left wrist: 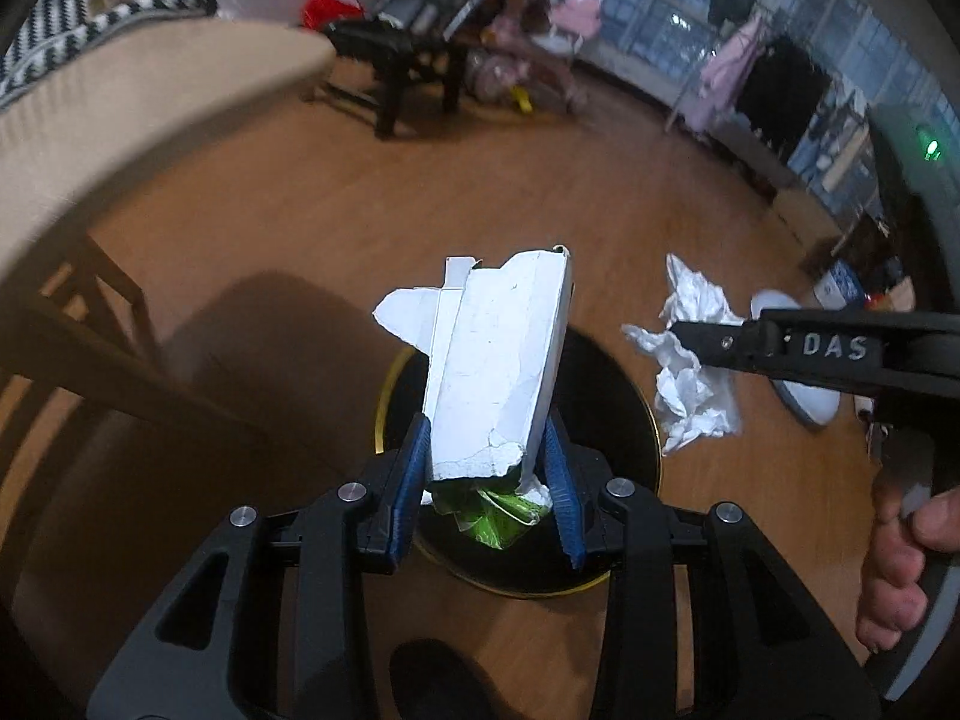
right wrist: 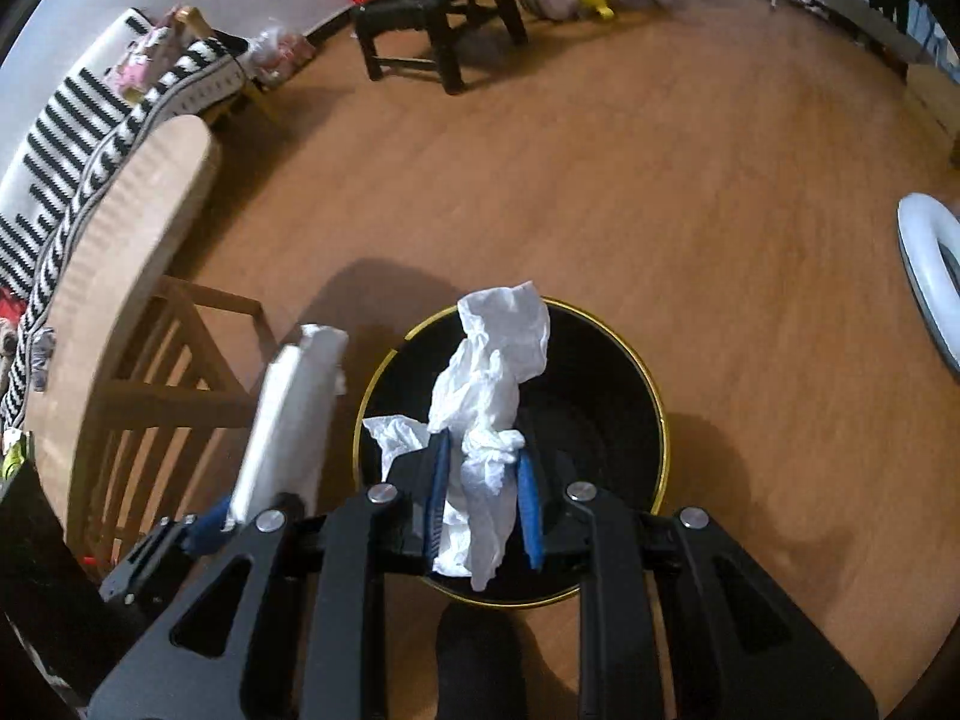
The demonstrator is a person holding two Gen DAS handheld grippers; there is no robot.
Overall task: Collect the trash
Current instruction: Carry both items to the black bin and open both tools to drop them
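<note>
Left gripper clamps torn white cardboard box; right gripper pinches crumpled white tissue. Both hang over black gold-rimmed round bin. Pickup done; 2 drops left, likely.

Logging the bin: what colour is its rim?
Gold, on a black bin; right wrist view shows it best.
</note>
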